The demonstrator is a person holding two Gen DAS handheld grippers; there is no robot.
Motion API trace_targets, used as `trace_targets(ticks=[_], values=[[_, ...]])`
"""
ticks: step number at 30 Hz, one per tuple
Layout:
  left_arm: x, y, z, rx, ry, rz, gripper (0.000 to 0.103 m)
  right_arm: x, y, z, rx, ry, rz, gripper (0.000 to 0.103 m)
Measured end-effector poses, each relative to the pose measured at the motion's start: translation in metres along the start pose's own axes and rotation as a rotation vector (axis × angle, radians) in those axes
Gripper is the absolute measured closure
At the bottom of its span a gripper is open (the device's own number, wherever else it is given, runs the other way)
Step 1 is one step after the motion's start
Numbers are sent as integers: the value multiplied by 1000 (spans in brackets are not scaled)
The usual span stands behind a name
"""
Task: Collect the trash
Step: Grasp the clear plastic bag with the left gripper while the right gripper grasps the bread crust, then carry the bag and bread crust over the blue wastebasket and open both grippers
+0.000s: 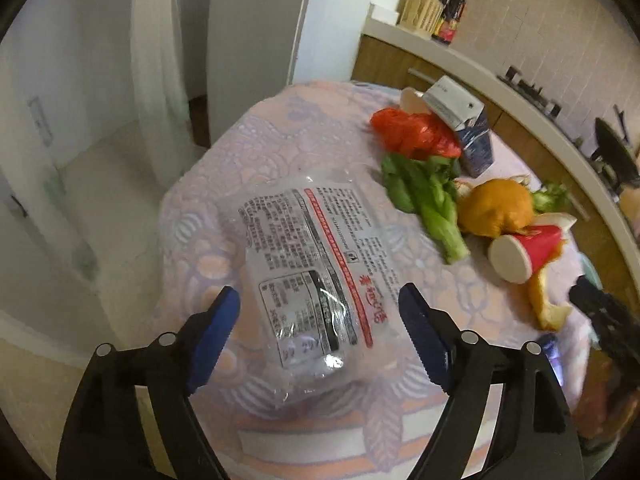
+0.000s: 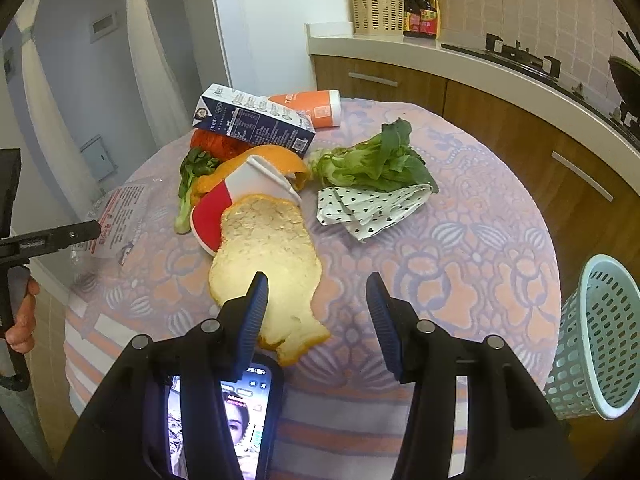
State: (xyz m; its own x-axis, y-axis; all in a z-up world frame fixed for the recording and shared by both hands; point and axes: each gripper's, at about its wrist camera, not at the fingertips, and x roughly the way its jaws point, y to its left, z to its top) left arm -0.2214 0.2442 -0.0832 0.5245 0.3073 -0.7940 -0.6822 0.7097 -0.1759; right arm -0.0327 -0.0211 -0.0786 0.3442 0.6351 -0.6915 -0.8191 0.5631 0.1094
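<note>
A clear printed plastic wrapper (image 1: 316, 264) lies on the round table (image 1: 280, 136). My left gripper (image 1: 320, 312) is open, its blue fingers either side of the wrapper's near end. Beyond it lie a red plastic bag (image 1: 412, 132), leafy greens (image 1: 424, 196), orange peel (image 1: 496, 208), a red paper cup (image 1: 524, 252) and a blue carton (image 1: 472, 136). My right gripper (image 2: 316, 300) is open above a large pale peel (image 2: 268, 256). Greens (image 2: 376, 160), a dotted paper (image 2: 368, 208), the carton (image 2: 256, 120) and an orange cup (image 2: 312, 108) lie further back.
A teal mesh bin (image 2: 596, 340) stands at the table's right side. A lit phone (image 2: 236, 420) lies at the table's near edge under my right gripper. A kitchen counter (image 2: 480, 68) with stove, basket and bottles runs behind. The left gripper's frame (image 2: 48, 236) shows at left.
</note>
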Motion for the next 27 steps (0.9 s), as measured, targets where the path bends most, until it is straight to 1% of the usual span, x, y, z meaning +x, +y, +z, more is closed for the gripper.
trace_targets(ticks=[1, 3, 4, 6, 7, 8, 9, 10, 11, 12, 13, 14, 15, 16, 17, 19, 21, 23, 25, 27], values=[[2, -5, 1, 16, 9, 7, 23, 0, -1, 0, 4, 0, -2, 55], [8, -20, 2, 61, 10, 48, 20, 1, -3, 1, 11, 1, -1, 55], [13, -30, 3, 95, 3, 103, 20, 1, -4, 1, 11, 1, -2, 55], [24, -40, 3, 127, 15, 167, 19, 1, -3, 0, 6, 1, -7, 55], [34, -44, 3, 142, 36, 200, 19, 1, -3, 1, 2, 1, -10, 55], [39, -45, 2, 149, 45, 218, 19, 1, -3, 1, -1, 2, -11, 55], [42, -46, 2, 153, 34, 231, 18, 1, -3, 2, -5, 5, -13, 55], [41, -47, 2, 153, 23, 230, 18, 2, -2, 2, -8, 6, -13, 52], [41, -45, 2, 148, 20, 217, 21, 2, -2, 3, -13, 5, -12, 47], [41, -44, 2, 141, 17, 197, 28, 3, 0, 5, -17, 2, -13, 45], [40, -41, 2, 134, 15, 160, 31, 3, 1, 5, -23, 1, -14, 43], [41, -42, 2, 138, 10, 153, 36, 5, 4, 7, -35, 0, -14, 41], [41, -43, 2, 146, 2, 149, 44, 7, 6, 8, -42, 2, -13, 41], [39, -43, 2, 152, -7, 146, 49, 9, 8, 10, -49, 6, -8, 40], [38, -45, 2, 161, -17, 141, 59, 11, 11, 11, -53, 11, -3, 39], [36, -47, 0, 165, -26, 136, 67, 15, 16, 13, -65, 17, 11, 36], [31, -48, -2, 162, -40, 105, 72, 17, 24, 15, -87, 8, 16, 31], [27, -49, -3, 151, -48, 80, 73, 18, 30, 14, -107, 1, 19, 21], [18, -50, -5, 152, -72, 52, 74, 21, 35, 14, -120, 7, 27, 17], [13, -52, -7, 155, -81, 32, 74, 29, 37, 15, -123, 34, 28, 15]])
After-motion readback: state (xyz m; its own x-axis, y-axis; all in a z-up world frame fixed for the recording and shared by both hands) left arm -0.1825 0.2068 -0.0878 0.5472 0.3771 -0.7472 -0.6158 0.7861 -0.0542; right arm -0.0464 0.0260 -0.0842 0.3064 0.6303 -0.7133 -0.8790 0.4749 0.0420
